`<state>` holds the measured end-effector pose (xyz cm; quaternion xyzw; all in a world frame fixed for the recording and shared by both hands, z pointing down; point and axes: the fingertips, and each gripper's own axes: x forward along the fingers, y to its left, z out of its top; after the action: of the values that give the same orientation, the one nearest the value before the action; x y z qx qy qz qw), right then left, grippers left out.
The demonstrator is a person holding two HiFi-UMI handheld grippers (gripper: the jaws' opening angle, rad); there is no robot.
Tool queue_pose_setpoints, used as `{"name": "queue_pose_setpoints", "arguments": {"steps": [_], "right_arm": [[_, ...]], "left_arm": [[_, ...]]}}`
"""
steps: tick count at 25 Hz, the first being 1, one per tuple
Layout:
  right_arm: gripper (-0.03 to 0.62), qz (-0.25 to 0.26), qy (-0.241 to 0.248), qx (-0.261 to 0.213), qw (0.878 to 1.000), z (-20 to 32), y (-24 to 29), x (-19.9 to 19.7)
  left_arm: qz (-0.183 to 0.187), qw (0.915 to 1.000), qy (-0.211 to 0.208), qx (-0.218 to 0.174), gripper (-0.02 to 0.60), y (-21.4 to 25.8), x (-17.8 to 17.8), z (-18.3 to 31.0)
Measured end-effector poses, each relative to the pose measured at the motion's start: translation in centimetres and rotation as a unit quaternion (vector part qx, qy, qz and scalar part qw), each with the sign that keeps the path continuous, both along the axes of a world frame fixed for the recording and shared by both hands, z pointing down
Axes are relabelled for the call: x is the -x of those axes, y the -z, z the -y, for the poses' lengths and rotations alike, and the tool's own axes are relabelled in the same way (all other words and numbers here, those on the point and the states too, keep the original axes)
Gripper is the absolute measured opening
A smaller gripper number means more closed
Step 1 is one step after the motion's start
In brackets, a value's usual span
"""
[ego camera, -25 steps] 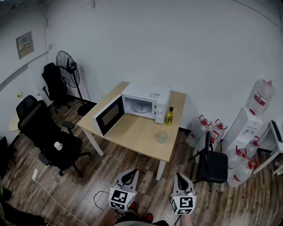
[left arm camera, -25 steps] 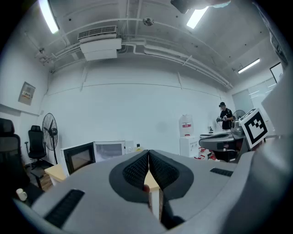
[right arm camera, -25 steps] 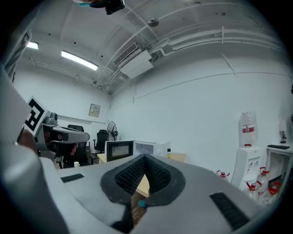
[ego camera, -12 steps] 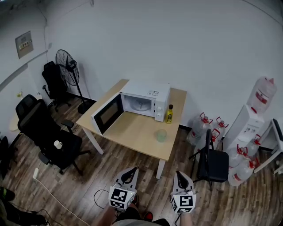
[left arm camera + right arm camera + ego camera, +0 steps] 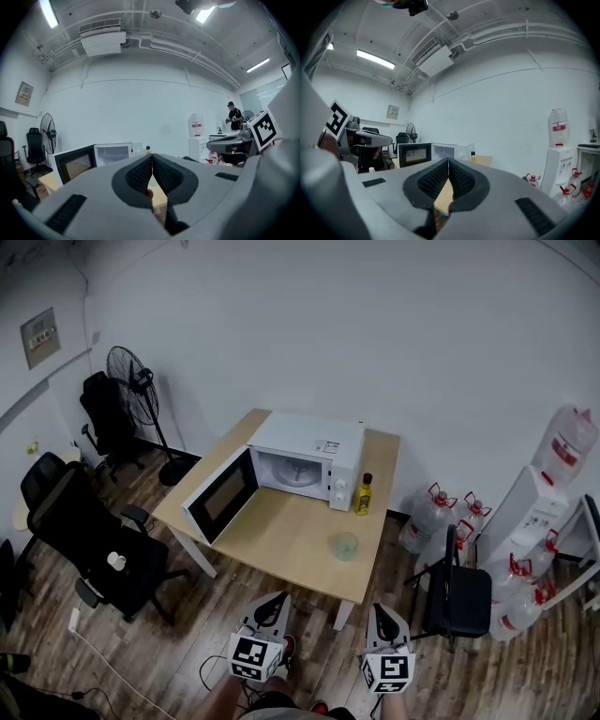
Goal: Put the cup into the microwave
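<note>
Head view is showing the cup (image 5: 344, 545) standing on the table (image 5: 281, 532) at five o'clock from the microwave (image 5: 309, 451), whose door (image 5: 220, 498) is hanging open. Left gripper (image 5: 272, 607) and right gripper (image 5: 382, 618) are hovering short of the table, jaws pressed together, empty. Grasp and placement are both pending.

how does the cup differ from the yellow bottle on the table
The bottle is tall and narrow; the cup is short and wide. The bottle is yellow with a dark cap; the cup is pale and see-through. The bottle stands close beside the microwave; the cup stands apart from it, nearer the front edge of the table. Both stand on the same wooden table.
</note>
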<state>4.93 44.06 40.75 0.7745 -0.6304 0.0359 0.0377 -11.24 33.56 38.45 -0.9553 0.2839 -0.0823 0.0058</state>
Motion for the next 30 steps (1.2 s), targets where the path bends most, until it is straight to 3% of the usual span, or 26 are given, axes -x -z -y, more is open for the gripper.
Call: {"name": "queue_pose_setpoints", "arguments": {"steps": [15, 30], "right_arm": [[0.018, 0.050, -0.071, 0.045, 0.995, 15.1, -4.9, -5.6], [0.038, 0.094, -0.107, 0.092, 0.985, 21.1, -14.3, -8.9]], "left_arm": [[0.043, 0.9944, -0.077, 0.058, 0.024, -5.0, -8.0, 16.9], [0.087, 0.9836, -0.116, 0.107, 0.023, -13.8, -11.5, 23.5]]}}
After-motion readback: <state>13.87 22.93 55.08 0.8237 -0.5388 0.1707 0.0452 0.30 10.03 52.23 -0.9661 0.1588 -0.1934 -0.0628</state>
